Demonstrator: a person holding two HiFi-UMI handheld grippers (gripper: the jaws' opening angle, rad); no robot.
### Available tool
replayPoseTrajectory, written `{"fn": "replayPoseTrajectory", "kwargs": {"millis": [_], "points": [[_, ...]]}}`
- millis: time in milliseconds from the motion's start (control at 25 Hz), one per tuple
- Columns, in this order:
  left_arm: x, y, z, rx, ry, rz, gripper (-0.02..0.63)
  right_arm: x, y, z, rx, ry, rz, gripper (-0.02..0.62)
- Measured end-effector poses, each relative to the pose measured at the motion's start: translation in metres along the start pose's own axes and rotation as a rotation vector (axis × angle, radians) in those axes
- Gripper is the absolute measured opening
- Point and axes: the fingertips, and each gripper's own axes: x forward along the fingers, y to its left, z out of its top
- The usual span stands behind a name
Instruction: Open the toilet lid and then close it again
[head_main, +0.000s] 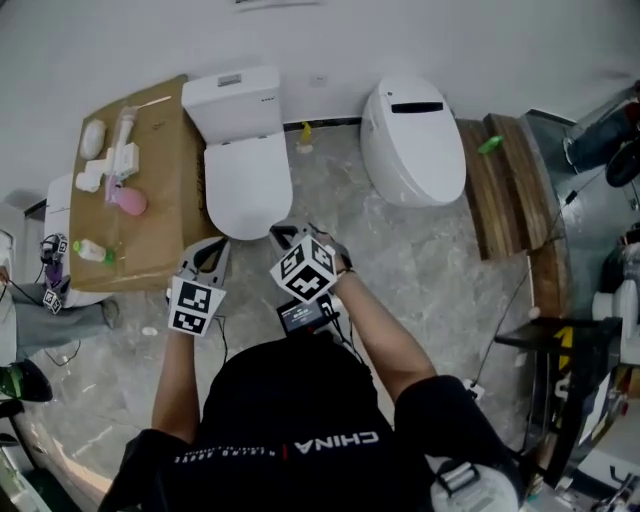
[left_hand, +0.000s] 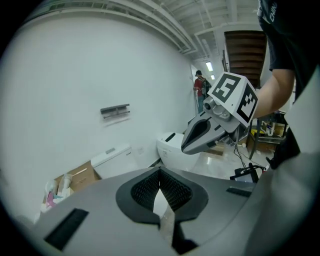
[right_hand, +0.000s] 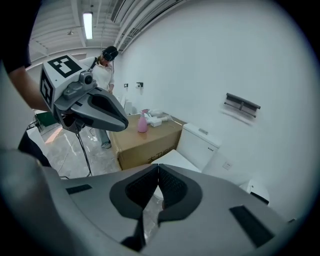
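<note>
Both grippers are closed tight w/ nothing btwn the jaws. Left gripper (left_hand: 160, 176) and right gripper (right_hand: 158, 172) sit side by side, just short of the bowl. Toilet lid (head_main: 247, 185) is down, at yr 12 o'clock; cardboard box (head_main: 130, 200) at 10, second toilet (head_main: 412, 140) at 2. Lid looks like hard glossy plastic: prob light, stiff, slippery, hinged at the tank end. Grab its front rim, the 6 o'clock edge nearest you, w/ jaws opened first. Ease it down or it may slam.
</note>
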Motion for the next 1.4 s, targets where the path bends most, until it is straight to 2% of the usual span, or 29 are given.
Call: {"fn": "replayPoseTrajectory", "kwargs": {"millis": [280,560,880,1120,1400], "points": [[0.035,0.018,0.012,-0.031,0.047,0.040,0.009,0.024,-0.044,0.008,-0.009,-0.017,0.067,0.014],[0.042,0.040,0.004,-0.030,0.070,0.049,0.009,0.042,-0.044,0.021,0.001,-0.022,0.087,0.014],[0.045,0.059,0.008,0.046,0.036,-0.046,0.009,0.050,-0.050,0.048,0.011,-0.023,-0.005,0.014],[0.037,0.079,0.008,0.088,0.012,-0.083,0.009,0.052,-0.049,0.076,0.013,-0.038,-0.069,0.014],[0.032,0.087,0.003,0.101,0.011,-0.103,0.009,0.050,-0.049,0.085,0.018,-0.035,-0.100,0.014]]}}
